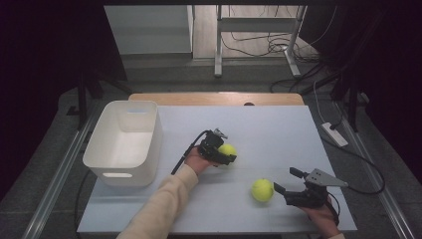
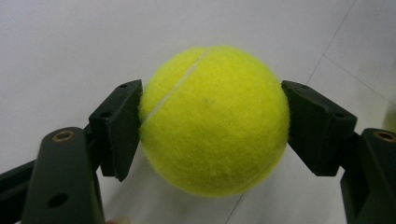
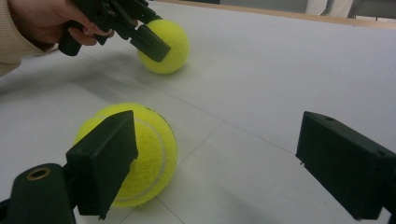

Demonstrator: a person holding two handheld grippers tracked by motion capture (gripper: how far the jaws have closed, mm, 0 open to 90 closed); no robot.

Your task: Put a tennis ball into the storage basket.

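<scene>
The left gripper (image 2: 212, 126) clamps a tennis ball (image 2: 214, 120) mid-table, right of the white bin (image 1: 123, 142). Lift straight, keeping both pads centred. The right gripper (image 3: 233, 163) waits open beside the second ball (image 3: 140, 154) at near right.

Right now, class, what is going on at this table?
A person works with a gripper in each hand. The left gripper is shut on one tennis ball that sits on the pale table. The right gripper is open, with a second tennis ball just beside one of its fingers, not gripped. A white bin stands at the left, with neither ball in it.
</scene>
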